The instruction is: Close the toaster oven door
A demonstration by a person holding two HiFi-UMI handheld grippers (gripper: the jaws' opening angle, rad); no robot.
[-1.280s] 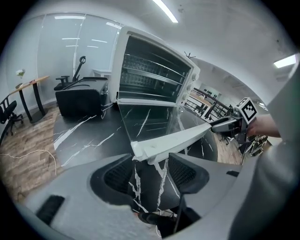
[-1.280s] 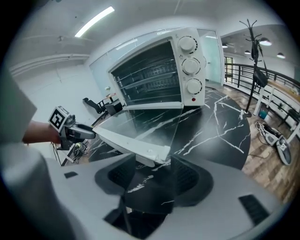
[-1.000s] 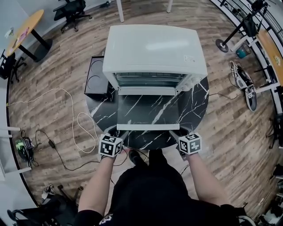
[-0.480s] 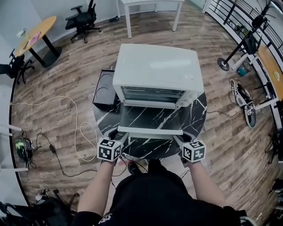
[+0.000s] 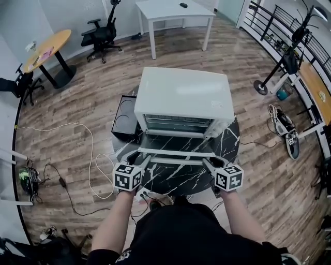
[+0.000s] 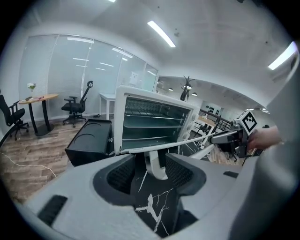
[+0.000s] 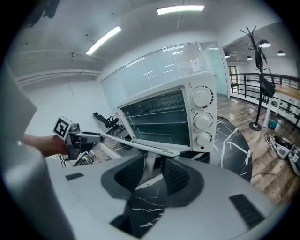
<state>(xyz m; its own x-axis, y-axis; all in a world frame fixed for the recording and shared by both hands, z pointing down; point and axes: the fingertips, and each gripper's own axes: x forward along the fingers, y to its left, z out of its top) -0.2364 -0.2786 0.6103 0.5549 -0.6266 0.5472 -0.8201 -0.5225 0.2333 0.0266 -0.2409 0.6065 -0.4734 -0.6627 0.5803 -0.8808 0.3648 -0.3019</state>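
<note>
A white toaster oven (image 5: 181, 96) stands on a round black marble table (image 5: 231, 135). Its glass door (image 5: 176, 144) hangs open, tilted part way up. My left gripper (image 5: 143, 158) is at the left end of the white door handle (image 5: 176, 161), and my right gripper (image 5: 207, 161) is at the right end. In the left gripper view the handle's white post (image 6: 157, 166) stands between the closing jaws, with a gap beside it. The right gripper view shows the other post (image 7: 148, 165) between its closing jaws, the pads not clearly pressing.
A black box-like appliance (image 5: 124, 119) sits against the oven's left side. A white cable (image 5: 88, 150) loops over the wooden floor at left. Farther off are a white desk (image 5: 173, 10), office chairs (image 5: 106, 33), a yellow round table (image 5: 49, 46) and shoes (image 5: 287, 134) at right.
The door has come up from lying flat to a partly raised tilt, with both grippers rising at its handle. The head view has pulled back and shows more of the room.
</note>
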